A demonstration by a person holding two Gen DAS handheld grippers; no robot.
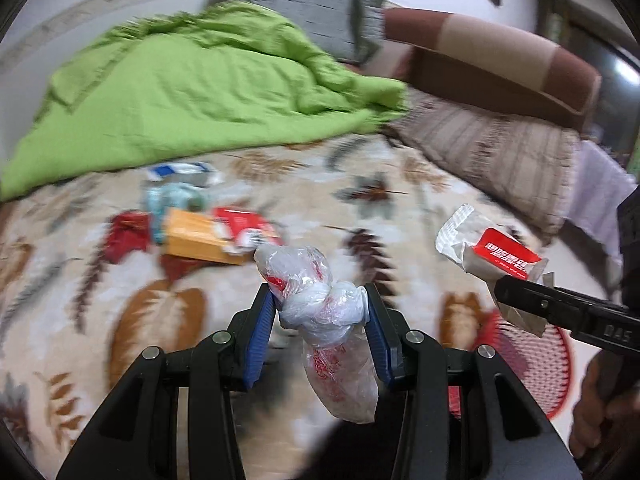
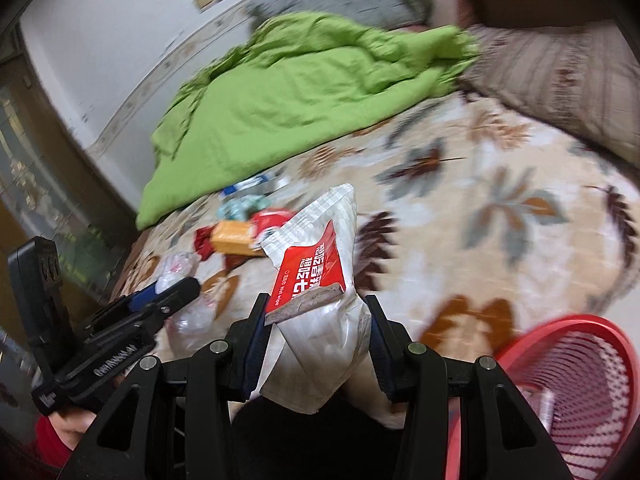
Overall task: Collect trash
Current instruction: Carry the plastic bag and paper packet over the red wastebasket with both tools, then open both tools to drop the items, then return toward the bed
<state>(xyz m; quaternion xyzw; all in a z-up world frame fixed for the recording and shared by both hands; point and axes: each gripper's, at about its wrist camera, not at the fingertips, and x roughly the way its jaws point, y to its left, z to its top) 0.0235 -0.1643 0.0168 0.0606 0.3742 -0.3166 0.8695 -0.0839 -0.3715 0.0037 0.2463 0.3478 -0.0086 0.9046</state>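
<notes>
My left gripper is shut on a knotted clear plastic bag with red print, which hangs between its blue pads above the bed. My right gripper is shut on a white and red wet-wipe packet. The same packet shows at the right of the left wrist view, and the left gripper with its bag shows at the left of the right wrist view. A red mesh basket sits low at the right, beside the right gripper. More trash lies farther back on the bed: an orange box, a red packet, a teal wrapper.
The bed has a leaf-patterned cover. A crumpled green blanket lies at the back left, striped pillows at the back right. A brown headboard stands behind. The red basket shows under the right gripper. A hand grips the right tool.
</notes>
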